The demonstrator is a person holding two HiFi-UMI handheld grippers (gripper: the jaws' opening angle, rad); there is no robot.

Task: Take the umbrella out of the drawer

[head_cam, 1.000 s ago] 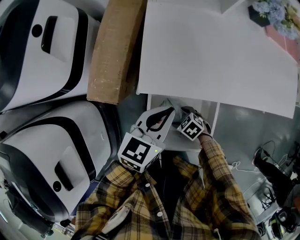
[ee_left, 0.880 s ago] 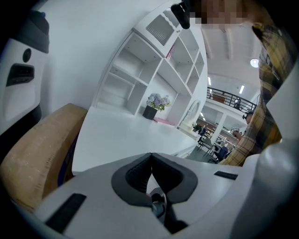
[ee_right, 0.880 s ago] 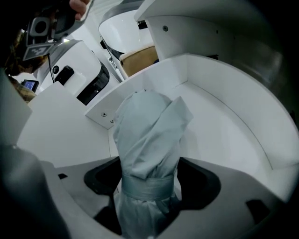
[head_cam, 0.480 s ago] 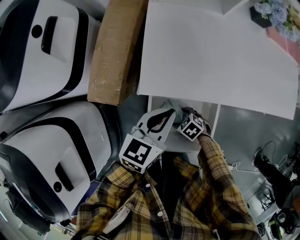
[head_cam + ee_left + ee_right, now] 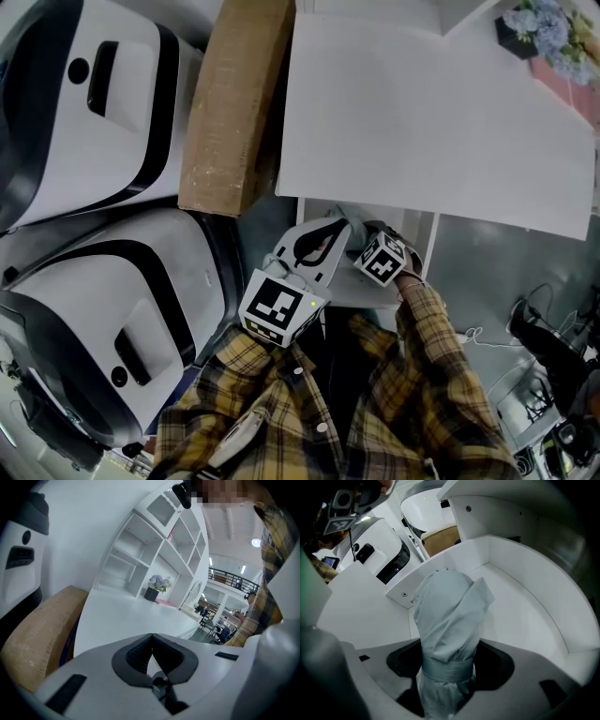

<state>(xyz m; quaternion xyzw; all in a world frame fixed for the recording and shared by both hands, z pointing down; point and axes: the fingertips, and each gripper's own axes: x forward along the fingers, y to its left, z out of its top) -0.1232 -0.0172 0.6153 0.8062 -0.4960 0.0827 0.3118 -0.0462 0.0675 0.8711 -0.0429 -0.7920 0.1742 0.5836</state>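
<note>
A folded pale grey umbrella (image 5: 447,616) with a strap round it stands in the open white drawer (image 5: 525,588). My right gripper (image 5: 449,667) points steeply down into the drawer. Its jaws have just been closing, and the pads now lie against both sides of the umbrella at the strap. In the head view only its marker cube (image 5: 380,258) shows over the drawer (image 5: 427,239). My left gripper (image 5: 323,234) hovers just left of it at the drawer's edge. It is shut (image 5: 151,651), pads together, with nothing between them.
The white tabletop (image 5: 431,112) overhangs the drawer. A cardboard box (image 5: 234,103) leans at its left edge. Two big white-and-black machine shells (image 5: 94,112) (image 5: 103,309) fill the left side. Cables (image 5: 548,366) lie on the floor at right. A flower pot (image 5: 534,23) sits far right.
Only the head camera has shifted slightly. Both grippers stay where they were over the drawer.
</note>
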